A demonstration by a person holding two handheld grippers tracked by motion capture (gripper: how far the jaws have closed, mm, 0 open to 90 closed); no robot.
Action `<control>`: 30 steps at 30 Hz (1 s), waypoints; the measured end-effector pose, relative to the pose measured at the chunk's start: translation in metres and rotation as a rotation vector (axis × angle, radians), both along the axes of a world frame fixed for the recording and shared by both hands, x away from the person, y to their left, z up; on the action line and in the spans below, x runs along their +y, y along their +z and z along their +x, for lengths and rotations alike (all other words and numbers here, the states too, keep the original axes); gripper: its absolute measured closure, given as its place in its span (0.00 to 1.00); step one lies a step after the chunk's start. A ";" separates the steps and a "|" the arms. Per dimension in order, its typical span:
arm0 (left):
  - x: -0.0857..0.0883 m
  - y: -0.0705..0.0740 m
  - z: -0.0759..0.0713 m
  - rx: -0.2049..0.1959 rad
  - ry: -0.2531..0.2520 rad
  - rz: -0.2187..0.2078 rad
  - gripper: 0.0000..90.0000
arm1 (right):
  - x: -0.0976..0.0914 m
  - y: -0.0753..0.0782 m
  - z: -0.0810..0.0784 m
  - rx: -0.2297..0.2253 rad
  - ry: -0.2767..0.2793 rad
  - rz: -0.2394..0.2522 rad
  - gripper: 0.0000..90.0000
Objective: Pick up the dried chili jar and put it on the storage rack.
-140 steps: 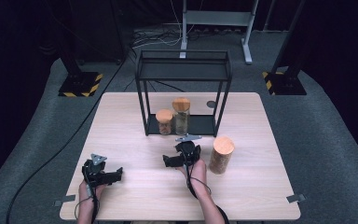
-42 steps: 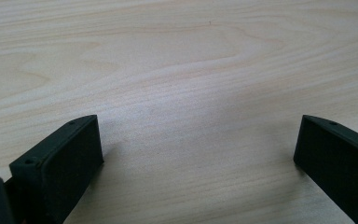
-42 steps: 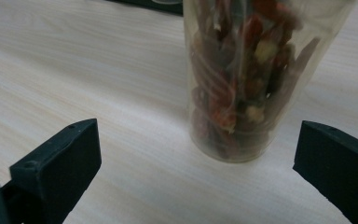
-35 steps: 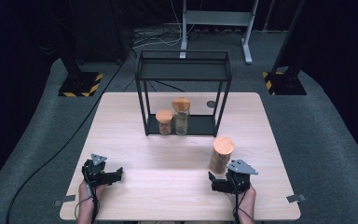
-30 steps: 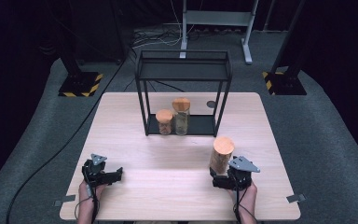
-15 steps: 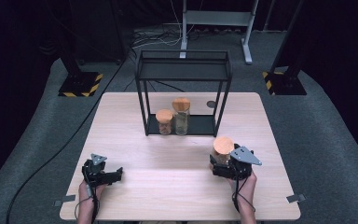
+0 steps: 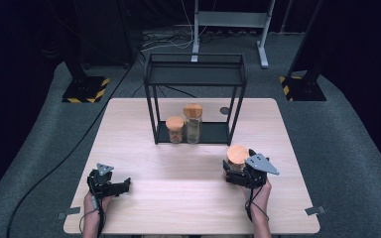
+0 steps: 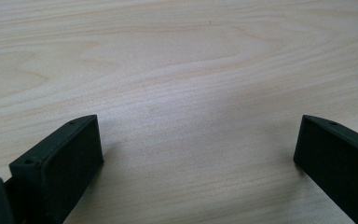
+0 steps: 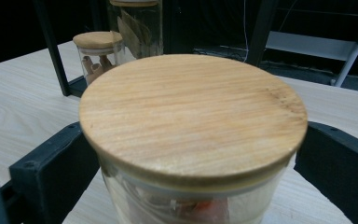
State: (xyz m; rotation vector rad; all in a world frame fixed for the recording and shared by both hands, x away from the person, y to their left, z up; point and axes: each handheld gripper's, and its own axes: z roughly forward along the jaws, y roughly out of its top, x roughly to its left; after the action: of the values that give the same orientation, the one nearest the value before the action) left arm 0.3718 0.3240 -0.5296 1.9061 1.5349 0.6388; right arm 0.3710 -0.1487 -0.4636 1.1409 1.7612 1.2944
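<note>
I'm holding my right gripper (image 7: 234, 174) w/ its jaws wide apart, one on each side of the glass jar (image 9: 193, 140) w/ the wooden lid, not yet clamping it. The jar's standing upright on the table (image 7: 178, 208) at the front right, just in front of the black rack (image 7: 196, 74). I'm resting my left gripper (image 7: 124, 184) at the front left, jaws spread wide over bare wood, gripping nothing.

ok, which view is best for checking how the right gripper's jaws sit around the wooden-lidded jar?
Right gripper view: the jar sits close up between both open jaws, one on each side of the glass. The high view shows the jar small, at the right gripper.
</note>
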 end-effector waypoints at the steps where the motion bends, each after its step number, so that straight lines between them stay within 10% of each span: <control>1: 0.000 0.000 0.000 0.000 0.000 0.000 0.00 | 0.000 0.000 0.000 0.004 0.000 -0.001 0.00; 17: 0.000 0.000 0.000 0.001 0.000 -0.001 0.00 | 0.000 -0.001 -0.003 -0.001 0.011 0.071 0.26; 30: 0.000 0.000 0.000 0.000 -0.001 0.000 0.01 | 0.005 0.000 -0.005 -0.008 -0.013 0.047 0.27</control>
State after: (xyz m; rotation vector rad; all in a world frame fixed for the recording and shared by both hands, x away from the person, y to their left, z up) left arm 0.3718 0.3239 -0.5296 1.9063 1.5335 0.6384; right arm 0.3663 -0.1438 -0.4634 1.1700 1.7231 1.3376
